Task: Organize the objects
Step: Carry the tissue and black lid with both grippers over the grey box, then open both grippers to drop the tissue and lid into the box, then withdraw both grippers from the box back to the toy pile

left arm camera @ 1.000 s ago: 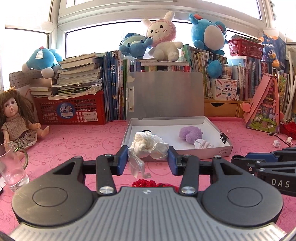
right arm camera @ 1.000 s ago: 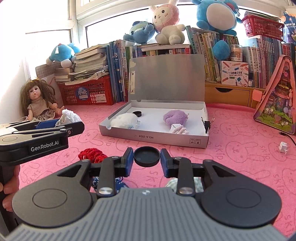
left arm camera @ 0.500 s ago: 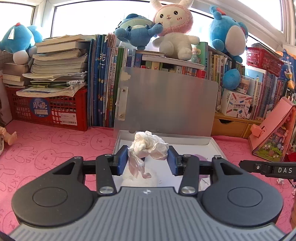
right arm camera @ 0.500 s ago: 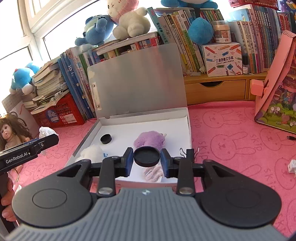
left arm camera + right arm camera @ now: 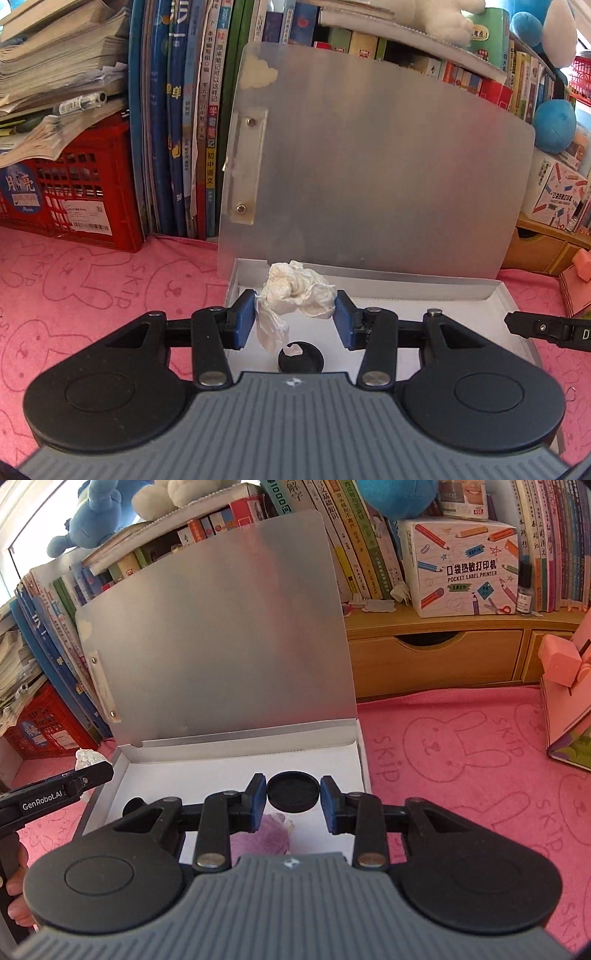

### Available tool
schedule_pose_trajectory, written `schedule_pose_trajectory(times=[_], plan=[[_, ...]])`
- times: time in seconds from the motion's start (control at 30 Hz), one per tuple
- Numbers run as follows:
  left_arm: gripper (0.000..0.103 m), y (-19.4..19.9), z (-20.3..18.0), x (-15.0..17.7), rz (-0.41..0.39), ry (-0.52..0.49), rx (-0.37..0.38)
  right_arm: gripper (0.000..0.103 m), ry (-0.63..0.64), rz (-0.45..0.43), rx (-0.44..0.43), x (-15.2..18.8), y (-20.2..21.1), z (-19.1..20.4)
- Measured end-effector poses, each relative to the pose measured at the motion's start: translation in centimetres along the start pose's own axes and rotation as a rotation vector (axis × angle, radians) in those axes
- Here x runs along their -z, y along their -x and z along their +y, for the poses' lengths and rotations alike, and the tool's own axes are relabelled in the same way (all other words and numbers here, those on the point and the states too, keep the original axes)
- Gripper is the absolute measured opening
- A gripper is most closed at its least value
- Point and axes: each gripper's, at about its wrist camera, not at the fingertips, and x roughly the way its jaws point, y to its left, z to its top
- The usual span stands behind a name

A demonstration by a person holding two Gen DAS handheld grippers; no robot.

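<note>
We see the left tongs (image 5: 295, 317) pinching a crumpled white wad of tissue or thin plastic (image 5: 295, 291) between their blue pads (image 5: 245, 319); a limp strip of it hangs down below the grip, and the bundle is creased and slightly yellowed on top. It is held over the left rear part of the shallow white cardboard box (image 5: 517, 295), whose silvery grey lid (image 5: 369, 166) stands open against the row of upright books (image 5: 177, 122). Below the wad, on the box floor, lies a small black round cap (image 5: 300, 359) (partly hidden by the tool body). In the right wrist view the right tongs (image 5: 293, 799) are closed on a flat black round disc (image 5: 293, 792), matte, with a raised rim, gripped by its edges and held level above the white box floor (image 5: 221, 775). Under them we make out a fuzzy purple plush lump (image 5: 264, 840) inside the box, mostly covered by the tongs. The box rests on a pink surface printed with rabbit outlines (image 5: 461, 760). A red plastic crate (image 5: 74, 192) stacked with papers sits to the left, well apart from the box, and a wooden drawer unit (image 5: 436, 661) stands behind on the right.
</note>
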Motion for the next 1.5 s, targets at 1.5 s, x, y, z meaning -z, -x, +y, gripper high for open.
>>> schedule_pose_trajectory(times=[1.5], plan=[[0.088,21.4,-5.0,10.4,-0.144,-0.166,0.076,0.078,0.197,-0.179,-0.111,10.3,19.0,2.9]])
